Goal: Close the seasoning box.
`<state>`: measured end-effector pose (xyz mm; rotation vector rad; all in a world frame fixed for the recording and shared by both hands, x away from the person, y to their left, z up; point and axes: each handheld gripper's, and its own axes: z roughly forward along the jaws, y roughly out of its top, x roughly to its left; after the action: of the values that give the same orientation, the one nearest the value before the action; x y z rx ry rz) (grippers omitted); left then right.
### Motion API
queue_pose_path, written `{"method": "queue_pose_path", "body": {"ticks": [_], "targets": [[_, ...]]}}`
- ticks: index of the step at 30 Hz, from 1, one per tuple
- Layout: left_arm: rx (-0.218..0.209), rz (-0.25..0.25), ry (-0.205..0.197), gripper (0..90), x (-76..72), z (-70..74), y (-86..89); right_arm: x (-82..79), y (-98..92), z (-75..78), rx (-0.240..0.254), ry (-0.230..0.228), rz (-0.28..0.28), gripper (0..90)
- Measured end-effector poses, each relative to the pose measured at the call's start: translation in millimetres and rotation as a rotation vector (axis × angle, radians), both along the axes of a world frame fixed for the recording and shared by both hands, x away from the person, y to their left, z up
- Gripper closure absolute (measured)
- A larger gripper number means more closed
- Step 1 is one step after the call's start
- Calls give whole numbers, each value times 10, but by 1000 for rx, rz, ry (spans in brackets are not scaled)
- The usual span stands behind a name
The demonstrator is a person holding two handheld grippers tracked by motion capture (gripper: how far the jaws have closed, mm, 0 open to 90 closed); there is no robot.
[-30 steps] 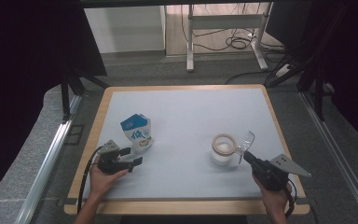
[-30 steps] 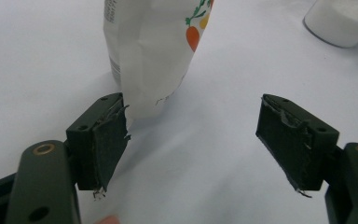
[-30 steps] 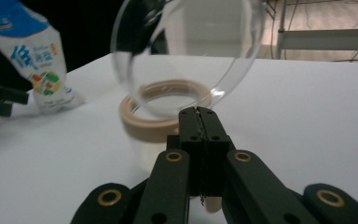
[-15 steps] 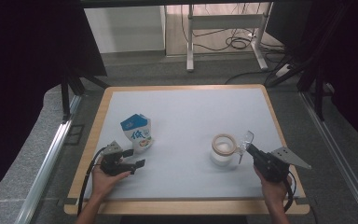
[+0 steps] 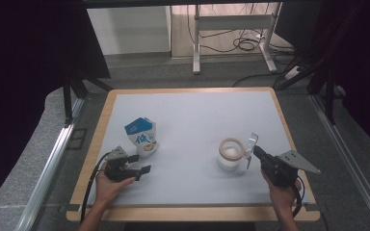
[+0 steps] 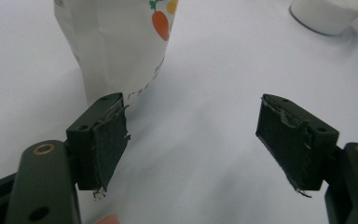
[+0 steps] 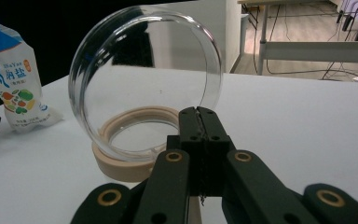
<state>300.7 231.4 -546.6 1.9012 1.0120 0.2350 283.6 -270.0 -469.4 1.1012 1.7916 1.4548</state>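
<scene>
Clear lid lifted edge-on beside its jar

High view: right gripper just beside the jar; pouch left on the bench. Left gripper view: fingers released, the pouch beyond them. Right gripper view: fingers clenched on the upright clear lid.

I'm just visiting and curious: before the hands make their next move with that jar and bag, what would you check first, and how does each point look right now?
1. Right tool shut on the clear lid: ok.
2. Lid tipped up off the jar, mouth open: ok.
3. Left tool open, nothing between its jaws: ok.
4. Salt bag upright, just ahead of the left tool: ok.
5. Bag top already opened: cannot tell.
6. Bare table around jar and bag: ok.
</scene>
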Motion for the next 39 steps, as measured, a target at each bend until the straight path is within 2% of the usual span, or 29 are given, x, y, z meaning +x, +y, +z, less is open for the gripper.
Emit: {"method": "queue_pose_path", "body": {"ticks": [6,12,16,27,34,39], "targets": [[1,-2,4,244,3,-6,-10,59,147,17,-6,10,36,897],[4,0,7,244,2,-11,-9,146,450,7,-61,21,117,898],[1,0,7,247,1,-27,2,161,522,12,-75,18,137,897],[0,-5,9,248,-1,-31,-19,170,512,11,-55,31,160,898],[0,-8,12,247,-7,-30,-27,180,322,22,-21,31,123,897],[1,-9,12,247,-13,-30,-30,185,115,-5,2,38,91,884]]}}
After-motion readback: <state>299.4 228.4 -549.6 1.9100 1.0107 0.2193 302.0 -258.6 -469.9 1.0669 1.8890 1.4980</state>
